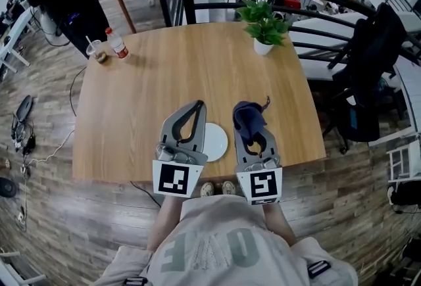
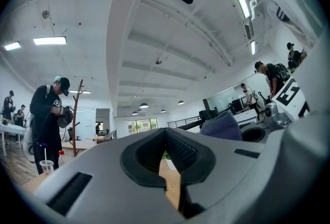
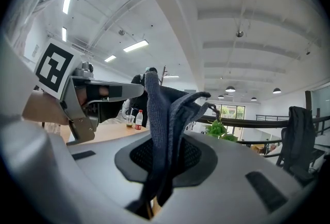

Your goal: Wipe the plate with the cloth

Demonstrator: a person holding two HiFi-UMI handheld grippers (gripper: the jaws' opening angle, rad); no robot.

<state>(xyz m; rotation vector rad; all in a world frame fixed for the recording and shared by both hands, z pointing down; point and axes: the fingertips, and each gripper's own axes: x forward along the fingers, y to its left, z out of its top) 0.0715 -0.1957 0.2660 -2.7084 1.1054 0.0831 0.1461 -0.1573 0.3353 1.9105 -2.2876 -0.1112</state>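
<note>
A round white plate (image 1: pixel 216 141) lies flat on a wooden table (image 1: pixel 164 81), near the edge closest to the person, and shows between the two handheld grippers. The left gripper (image 1: pixel 198 106) covers the plate's left side in the head view; its jaws are clenched together with nothing between them, and whether it touches the plate cannot be told. Just right of the plate, the right gripper (image 1: pixel 250 114) grasps a dark blue cloth (image 1: pixel 248 119), bunched and draped over its tips. At the table's far side stand a potted green plant (image 1: pixel 264 27), a small bottle (image 1: pixel 117 43) and a cup (image 1: pixel 97 51) with a straw.
</note>
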